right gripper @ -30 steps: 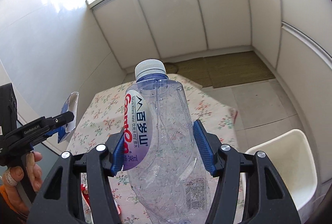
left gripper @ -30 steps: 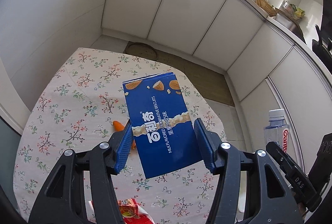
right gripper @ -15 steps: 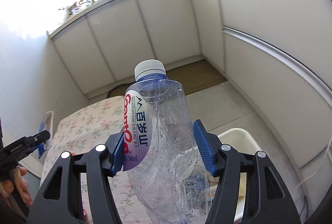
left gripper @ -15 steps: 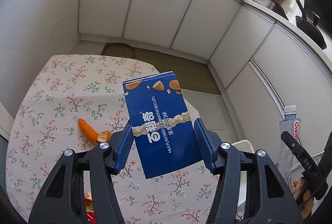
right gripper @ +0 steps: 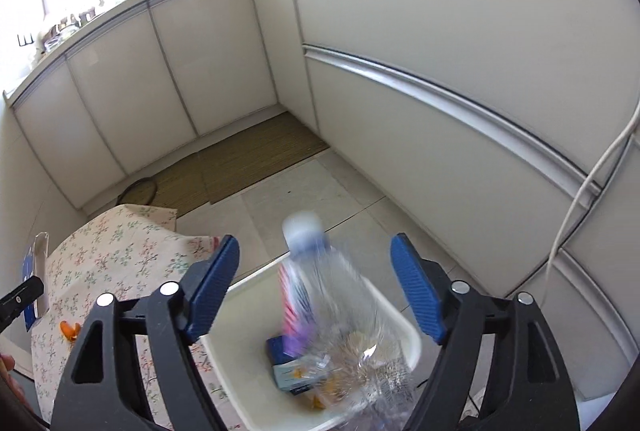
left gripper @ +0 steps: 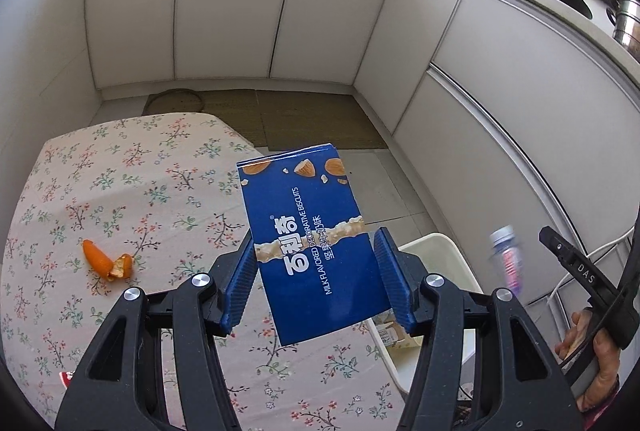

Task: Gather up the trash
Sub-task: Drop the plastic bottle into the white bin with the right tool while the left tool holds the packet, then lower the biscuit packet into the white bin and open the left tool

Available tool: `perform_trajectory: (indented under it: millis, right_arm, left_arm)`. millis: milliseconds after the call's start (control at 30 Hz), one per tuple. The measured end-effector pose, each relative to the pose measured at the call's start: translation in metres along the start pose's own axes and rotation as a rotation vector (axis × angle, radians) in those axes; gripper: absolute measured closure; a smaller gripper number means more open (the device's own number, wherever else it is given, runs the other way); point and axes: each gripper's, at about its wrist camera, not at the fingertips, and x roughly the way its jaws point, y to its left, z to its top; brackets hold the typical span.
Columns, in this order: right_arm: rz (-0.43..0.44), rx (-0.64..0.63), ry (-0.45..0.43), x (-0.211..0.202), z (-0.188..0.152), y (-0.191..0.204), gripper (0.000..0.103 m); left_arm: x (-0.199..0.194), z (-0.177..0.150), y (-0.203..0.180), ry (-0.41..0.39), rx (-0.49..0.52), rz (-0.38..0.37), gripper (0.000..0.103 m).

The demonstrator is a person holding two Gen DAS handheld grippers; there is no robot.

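My right gripper (right gripper: 316, 285) stands with its jaws spread wide and nothing between the pads touching them. The water bottle (right gripper: 320, 295) sits blurred in the gap between them, clear of both blue pads, directly above the white bin (right gripper: 248, 315). Its long axis runs cap-up and away from me, the white cap at the far end, the crumpled clear base toward the bin's inside. From the left wrist view the same bottle (left gripper: 506, 259) shows as a blur just beyond the bin (left gripper: 440, 247), cap uppermost.

My left gripper (left gripper: 316, 279) is clenched on the blue biscuit box (left gripper: 308, 239), one pad on each long side. The box's long axis points forward and slightly left along the fingers, its almond-printed end farthest from me, its face tilted up to the camera. It hangs over the table's right edge, partly above the floral tablecloth (left gripper: 132, 191) and partly above the gap toward the bin.

The bin stands on the floor just beside the table's right edge, and already holds a dark blue box (right gripper: 280, 347) and other scraps. An orange peel (left gripper: 106, 261) lies on the cloth, well to the left of the box. Beyond the bin, tiled floor (right gripper: 320, 187) lies open up to the white cabinets (right gripper: 440, 79), with a woven mat (right gripper: 248, 151) along their base.
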Motion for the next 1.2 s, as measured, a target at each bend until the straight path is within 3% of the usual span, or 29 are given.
perform_trajectory:
  millis: [233, 700, 767, 833, 1200]
  right_arm:
    - [-0.060, 0.052, -0.019, 0.001, 0.005, -0.031, 0.014]
    - [-0.151, 0.096, -0.040, -0.002, 0.007, -0.055, 0.014]
    - [-0.157, 0.103, -0.038, -0.001, 0.007, -0.058, 0.014]
    - [-0.157, 0.107, -0.033, 0.000, 0.007, -0.060, 0.014]
    - [-0.128, 0.055, -0.015, 0.004, 0.007, -0.034, 0.011]
  left_arm:
    - [0.021, -0.006, -0.044, 0.016, 0.071, -0.060, 0.048]
    - [0.059, -0.023, -0.113, 0.054, 0.196, -0.199, 0.047]
    - [0.064, -0.024, -0.115, 0.068, 0.199, -0.206, 0.043]
    - [0.066, -0.026, -0.115, 0.069, 0.197, -0.197, 0.029]
    - [0.057, -0.025, -0.091, 0.073, 0.135, -0.146, 0.016]
